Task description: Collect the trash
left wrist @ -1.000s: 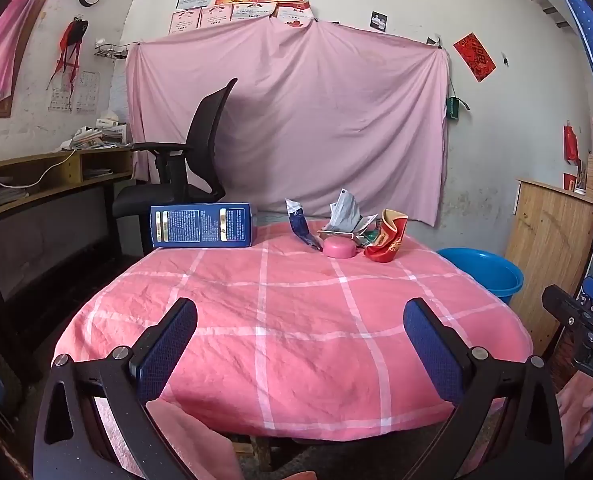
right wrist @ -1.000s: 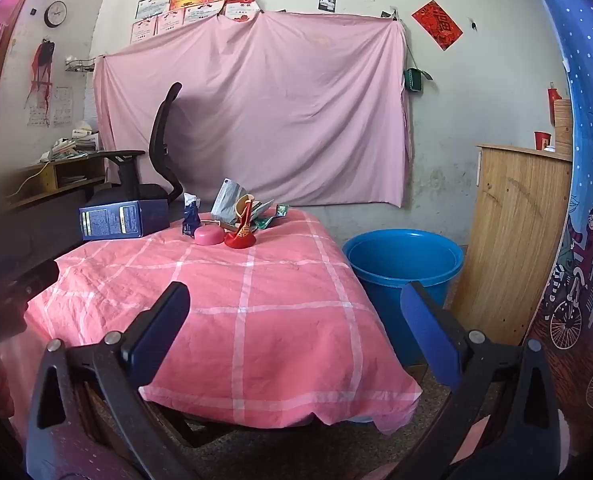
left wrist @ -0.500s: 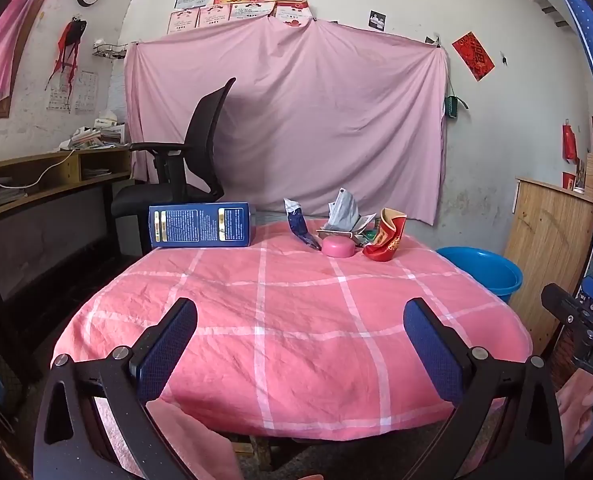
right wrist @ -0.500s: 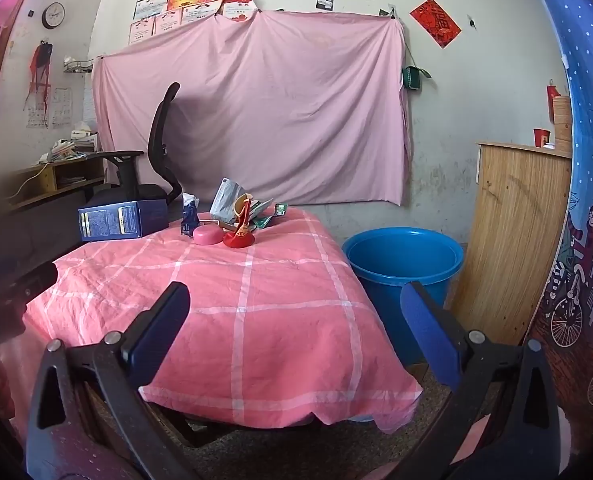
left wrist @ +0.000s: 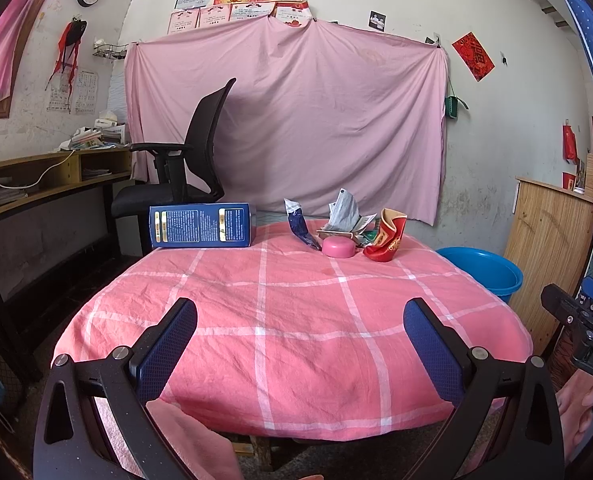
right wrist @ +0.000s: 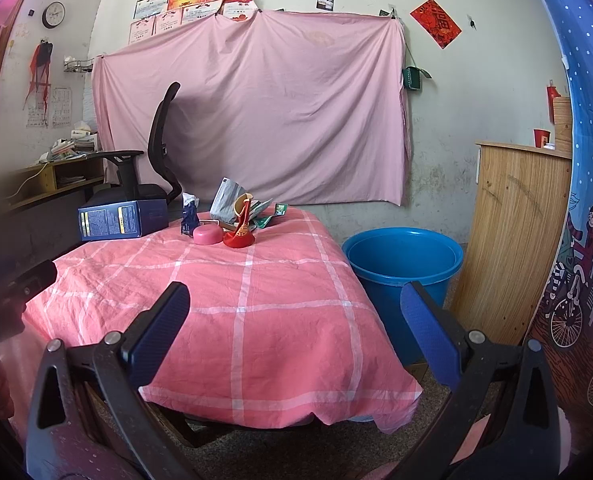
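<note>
Jaws wide apart and empty on both left gripper (left wrist: 300,334) and right gripper (right wrist: 295,308) — pre-reach step, nothing collected yet. Trash pile (left wrist: 346,232) sits at the far end of the table (left wrist: 296,320), well beyond both; blue bucket (right wrist: 402,258) stands beside the table's right edge. Next: reach forward, pinch one wrapper.

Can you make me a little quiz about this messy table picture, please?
1. True or false: the left gripper holds a wrapper.
2. What colour is the bucket beside the table?
3. The pink round lid sits: A) on the blue box, B) between the dark blue wrapper and the red packet, C) on the floor.

Key: 1 false, both grippers are open and empty; 2 blue; 3 B.
</note>
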Available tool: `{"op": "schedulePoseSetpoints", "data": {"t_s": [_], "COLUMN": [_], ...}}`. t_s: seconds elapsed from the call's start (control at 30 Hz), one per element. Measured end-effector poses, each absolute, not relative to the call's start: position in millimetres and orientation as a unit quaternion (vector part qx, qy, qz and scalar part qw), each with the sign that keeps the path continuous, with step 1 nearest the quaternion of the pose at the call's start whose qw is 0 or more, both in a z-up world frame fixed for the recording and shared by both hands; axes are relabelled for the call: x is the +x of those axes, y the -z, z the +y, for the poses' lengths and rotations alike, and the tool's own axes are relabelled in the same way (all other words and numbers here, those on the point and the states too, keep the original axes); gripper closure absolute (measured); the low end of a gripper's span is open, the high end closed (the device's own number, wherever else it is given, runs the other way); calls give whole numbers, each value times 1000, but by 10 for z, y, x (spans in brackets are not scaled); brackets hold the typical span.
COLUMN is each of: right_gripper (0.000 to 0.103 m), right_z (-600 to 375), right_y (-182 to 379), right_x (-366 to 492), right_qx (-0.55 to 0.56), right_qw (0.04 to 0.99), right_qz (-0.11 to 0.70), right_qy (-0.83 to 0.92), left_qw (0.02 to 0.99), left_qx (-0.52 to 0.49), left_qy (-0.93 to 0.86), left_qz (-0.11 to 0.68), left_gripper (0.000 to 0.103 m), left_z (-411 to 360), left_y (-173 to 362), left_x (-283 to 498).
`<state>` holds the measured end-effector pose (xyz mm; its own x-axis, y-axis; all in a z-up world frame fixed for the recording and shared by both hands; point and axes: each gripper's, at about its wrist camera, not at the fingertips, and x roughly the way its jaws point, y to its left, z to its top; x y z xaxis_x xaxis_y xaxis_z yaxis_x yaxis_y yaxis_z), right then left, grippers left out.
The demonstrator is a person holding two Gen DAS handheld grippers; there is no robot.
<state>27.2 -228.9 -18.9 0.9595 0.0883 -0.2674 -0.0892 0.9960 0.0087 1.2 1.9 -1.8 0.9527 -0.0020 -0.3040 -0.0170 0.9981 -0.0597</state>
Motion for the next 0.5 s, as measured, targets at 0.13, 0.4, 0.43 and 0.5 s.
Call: {"op": "schedulePoseSetpoints", "data": {"t_s": [0.13, 0.4, 0.43, 0.5], "right_gripper": [0, 0, 0, 0], "right_z": [-2297, -2298, -2294, -2299], "right_y": [185, 185, 188, 185], "right_x": [272, 270, 270, 269], "right_qx": [-2, -2, -2, -2], "right_qw": [990, 990, 990, 990], "right_qz": [135, 135, 135, 135], "right_qy": [-45, -45, -45, -45], "left_qw": [988, 988, 988, 988], "left_qx": [-31, -31, -31, -31], "left_qy": [-4, -4, -4, -4], "left_qz": [153, 153, 153, 153], "left_gripper": [2, 2, 2, 2], "left_z": [19, 18, 18, 19], "left_y": [18, 16, 19, 16], "left_x": [11, 10, 11, 9]}}
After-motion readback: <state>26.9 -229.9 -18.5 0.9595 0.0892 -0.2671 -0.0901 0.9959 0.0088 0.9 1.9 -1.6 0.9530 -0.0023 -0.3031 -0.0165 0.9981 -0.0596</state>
